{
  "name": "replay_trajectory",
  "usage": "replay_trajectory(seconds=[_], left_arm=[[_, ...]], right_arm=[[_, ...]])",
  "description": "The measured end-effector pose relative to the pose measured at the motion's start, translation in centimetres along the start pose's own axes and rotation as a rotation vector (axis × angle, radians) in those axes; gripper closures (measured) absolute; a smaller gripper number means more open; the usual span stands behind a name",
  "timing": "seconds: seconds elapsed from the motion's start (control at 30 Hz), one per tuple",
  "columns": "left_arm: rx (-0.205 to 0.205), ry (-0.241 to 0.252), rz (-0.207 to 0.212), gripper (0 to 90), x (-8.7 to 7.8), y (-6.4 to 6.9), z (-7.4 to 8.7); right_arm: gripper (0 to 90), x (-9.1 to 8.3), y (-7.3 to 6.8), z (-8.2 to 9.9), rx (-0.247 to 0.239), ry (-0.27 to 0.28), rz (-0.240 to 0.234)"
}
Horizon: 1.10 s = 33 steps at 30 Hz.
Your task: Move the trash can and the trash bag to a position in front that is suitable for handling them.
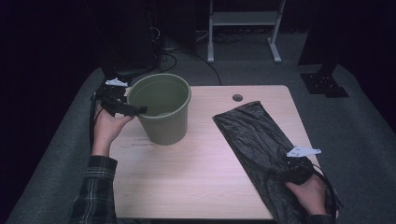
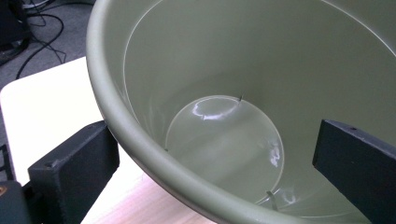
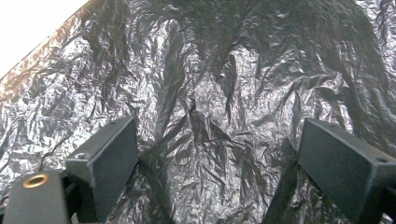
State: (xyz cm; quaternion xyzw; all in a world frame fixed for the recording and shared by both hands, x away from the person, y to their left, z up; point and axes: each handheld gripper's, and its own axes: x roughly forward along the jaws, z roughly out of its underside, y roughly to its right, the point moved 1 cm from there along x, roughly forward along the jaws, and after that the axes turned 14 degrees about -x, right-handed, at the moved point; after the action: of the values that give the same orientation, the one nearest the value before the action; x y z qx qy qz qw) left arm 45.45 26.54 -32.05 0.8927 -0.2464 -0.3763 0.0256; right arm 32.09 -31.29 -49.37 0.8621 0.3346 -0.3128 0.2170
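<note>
The left gripper has its jaws spread wide and set astride the rim of the green bucket: one jaw sits outside the wall, the other inside the empty tub. They straddle the rim with a gap on both sides, so they are not clamped on it. In the high view the left gripper reaches the bucket from its left side, with the bucket standing upright on the far left part of the desk.

The right gripper also has its jaws wide apart, hovering low over the crinkled black plastic bag with nothing between them; whether the tips touch the film I cannot tell. From above, the right gripper is over the near end of the bag, which lies flat and slanted across the right side of the desk, its near end reaching the desk's front edge.

The risks, as I judge them: if the left jaws close on the thin rim and pull sideways, the light, empty bucket could tip or skid rather than stay put. On the right, the flat film gives little to pinch, so the jaws may slide off it, or catch both layers together and leave the bag's mouth closed. Dragging it could also pull the bag off the front edge.
</note>
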Motion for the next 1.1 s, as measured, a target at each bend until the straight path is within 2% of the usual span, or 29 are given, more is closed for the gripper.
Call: replay_trajectory(seconds=[0.1, 0.17, 0.47, 0.77, 0.93, 1.1], left_arm=[[0.014, -0.01, 0.006, 0.0, -0.1, 0.8, 0.3], [0.019, -0.006, 0.024, 0.0, -0.1, 1.5, 0.6], [0.042, -0.013, 0.047, 0.0, -0.3, 3.5, 1.6], [0.082, -0.017, 0.112, 0.0, -0.6, 6.2, 3.0], [0.1, -0.027, 0.134, 0.0, -1.1, 7.4, 3.8], [0.116, -0.027, 0.175, 0.0, -1.5, 8.5, 4.8]], right_arm=[[11.3, 0.0, 0.0, 0.0, 0.0, 0.0, 0.0], [11.3, 0.0, 0.0, 0.0, -0.001, 0.001, 0.001], [11.3, 0.0, 0.0, 0.0, -0.004, 0.001, 0.001], [11.3, 0.0, 0.0, 0.0, -0.001, 0.001, 0.0], [11.3, 0.0, 0.0, 0.0, -0.001, 0.001, -0.001], [11.3, 0.0, 0.0, 0.0, -0.001, 0.0, 0.002]])
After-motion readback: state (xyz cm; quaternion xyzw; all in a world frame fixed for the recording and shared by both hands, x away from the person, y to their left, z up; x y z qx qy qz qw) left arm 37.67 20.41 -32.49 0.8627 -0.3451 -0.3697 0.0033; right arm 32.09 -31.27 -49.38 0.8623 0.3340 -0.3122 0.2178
